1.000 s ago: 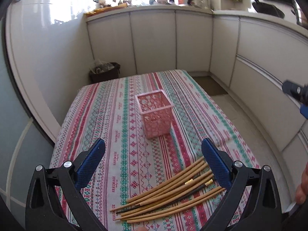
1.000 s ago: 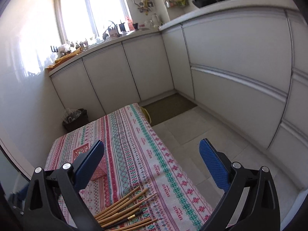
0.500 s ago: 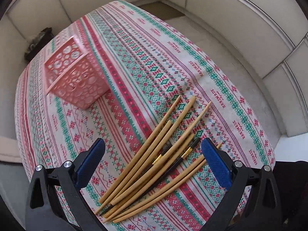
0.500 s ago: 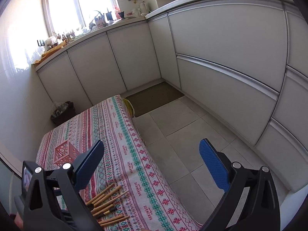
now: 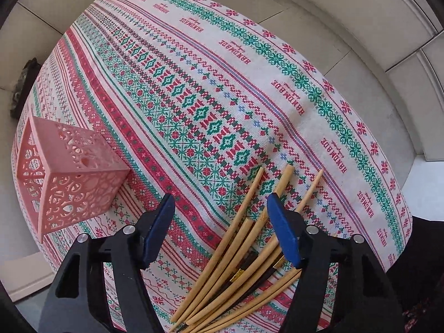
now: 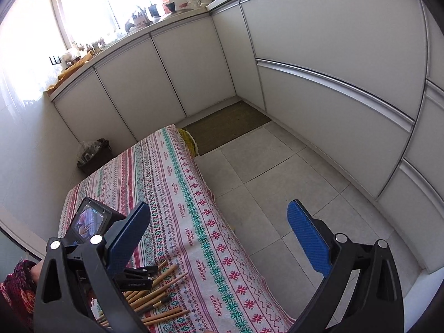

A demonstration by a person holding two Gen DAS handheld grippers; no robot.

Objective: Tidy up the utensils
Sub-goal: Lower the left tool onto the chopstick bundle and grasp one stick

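Pink basket [image 5: 69, 177] stands far left on the tablecloth [image 5: 222, 69]. Left gripper [image 5: 222, 230], jaws narrowed since earlier yet unclenched, has descended over the chopsticks [image 5: 238, 258]. Right gripper [image 6: 219, 238] stays spread wide, grasping nothing.

Chopsticks [image 5: 244, 252] lie on tablecloth [image 5: 194, 88], basket [image 5: 69, 177] to their left.

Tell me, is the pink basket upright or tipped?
Upright: the basket stands on the tablecloth, its open top facing up.
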